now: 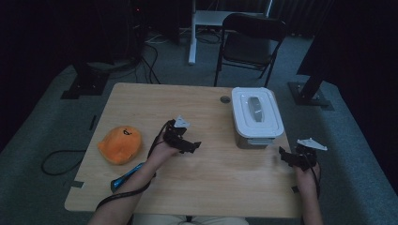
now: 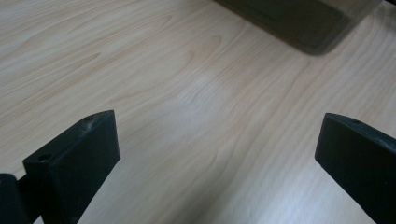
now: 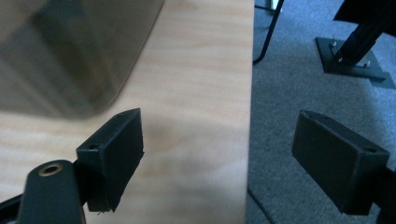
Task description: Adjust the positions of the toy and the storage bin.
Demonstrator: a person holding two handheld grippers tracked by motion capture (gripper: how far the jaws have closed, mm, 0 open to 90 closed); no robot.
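Left gripper (image 1: 193, 145): jaws spread, empty, over table (image 1: 211, 187).
Right gripper (image 1: 285, 153): jaws spread, empty, near lidded box (image 1: 256, 117).

Wooden table (image 1: 206, 183): box (image 1: 256, 112), plush (image 1: 119, 144), pen (image 1: 126, 176)

The right gripper (image 3: 219, 158) has its 2 black jaws wide apart, and nothing is between them. The left jaw is over the wooden table (image 3: 196, 93), the right jaw is over the grey carpet (image 3: 299, 79) past the table edge. At the upper left there is the translucent wall of a container (image 3: 70, 56), near the left jaw but not touching it. On the carpet stand a thin dark chair leg (image 3: 268, 32) and a black metal foot plate (image 3: 352, 58) with bolts.
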